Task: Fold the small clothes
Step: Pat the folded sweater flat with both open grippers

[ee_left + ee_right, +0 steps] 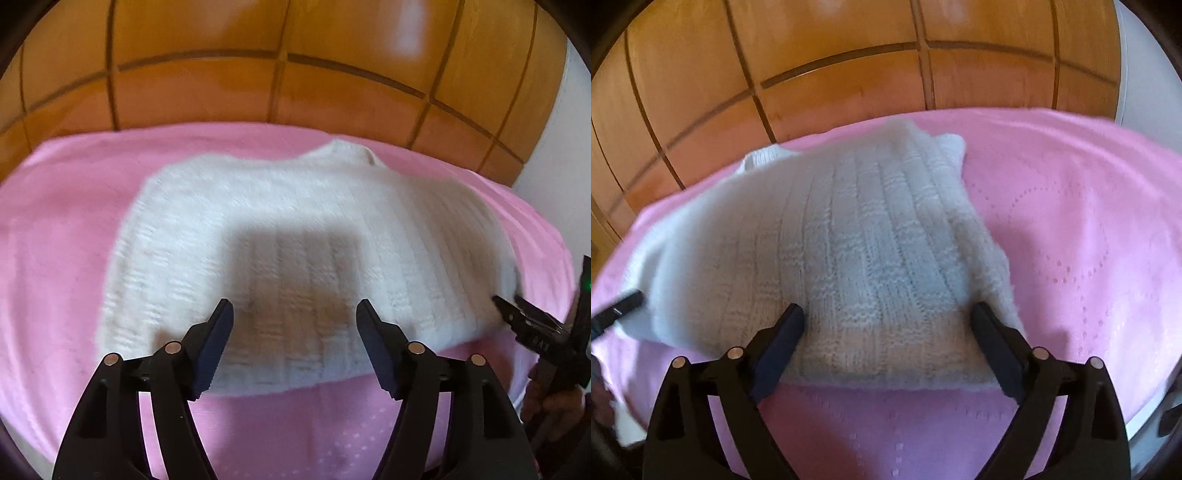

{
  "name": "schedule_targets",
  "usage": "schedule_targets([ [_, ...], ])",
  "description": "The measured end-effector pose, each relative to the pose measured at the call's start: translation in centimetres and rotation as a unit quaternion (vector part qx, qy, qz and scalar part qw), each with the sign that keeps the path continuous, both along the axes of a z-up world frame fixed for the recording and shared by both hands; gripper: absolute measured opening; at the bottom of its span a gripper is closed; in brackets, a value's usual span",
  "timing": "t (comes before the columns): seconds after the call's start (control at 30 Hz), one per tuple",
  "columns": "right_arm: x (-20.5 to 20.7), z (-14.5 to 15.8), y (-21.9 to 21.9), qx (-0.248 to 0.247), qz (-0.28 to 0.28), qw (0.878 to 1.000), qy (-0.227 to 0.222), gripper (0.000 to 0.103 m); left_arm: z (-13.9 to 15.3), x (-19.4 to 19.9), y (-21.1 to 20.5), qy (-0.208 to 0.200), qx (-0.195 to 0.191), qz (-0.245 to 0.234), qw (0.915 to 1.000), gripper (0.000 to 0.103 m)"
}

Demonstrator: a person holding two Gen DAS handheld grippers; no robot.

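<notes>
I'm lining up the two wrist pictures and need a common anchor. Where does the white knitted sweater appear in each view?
Left wrist: the white knitted sweater fills the centre, beyond the open left gripper.
Right wrist: it lies centre-left, between the open right gripper's fingers.
Shared landmark: the pink dotted blanket under the sweater.

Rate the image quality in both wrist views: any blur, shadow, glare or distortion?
Left wrist: white knit sweater motion-blurred, with a dark blocky shadow across its middle; glare on the wooden panels; fisheye bends the panel seams. Right wrist: knit ribs sharper at centre, smeared toward the left edge; pink blanket evenly lit.
</notes>
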State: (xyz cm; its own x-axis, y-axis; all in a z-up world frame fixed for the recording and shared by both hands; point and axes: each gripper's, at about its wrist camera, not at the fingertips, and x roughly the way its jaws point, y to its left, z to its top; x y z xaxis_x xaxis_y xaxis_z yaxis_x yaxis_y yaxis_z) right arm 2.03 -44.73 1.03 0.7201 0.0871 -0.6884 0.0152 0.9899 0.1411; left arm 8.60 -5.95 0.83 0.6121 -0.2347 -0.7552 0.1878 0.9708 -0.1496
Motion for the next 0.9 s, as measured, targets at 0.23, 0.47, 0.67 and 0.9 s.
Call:
schedule_targets([
  [0.23,-0.3,0.9,0.4,-0.008,-0.01,1.0,0.009,0.095,0.8,-0.6,0.9,-0.013,0.014,0.024,0.9995,0.072],
  [0.47,-0.6,3.7,1.7,-0.003,-0.009,1.0,-0.014,0.099,1.4,-1.5,1.9,-0.023,0.018,0.04,0.9988,0.072],
  [0.67,1.1,4.3,2.8,0.006,-0.003,1.0,-0.018,0.1,1.4,-1.1,2.5,-0.019,0.017,0.043,0.9987,0.072],
  [0.9,2.8,0.8,0.8,0.056,-0.03,0.998,0.022,0.101,2.2,-0.4,2.7,-0.033,0.024,0.038,0.9984,0.072],
])
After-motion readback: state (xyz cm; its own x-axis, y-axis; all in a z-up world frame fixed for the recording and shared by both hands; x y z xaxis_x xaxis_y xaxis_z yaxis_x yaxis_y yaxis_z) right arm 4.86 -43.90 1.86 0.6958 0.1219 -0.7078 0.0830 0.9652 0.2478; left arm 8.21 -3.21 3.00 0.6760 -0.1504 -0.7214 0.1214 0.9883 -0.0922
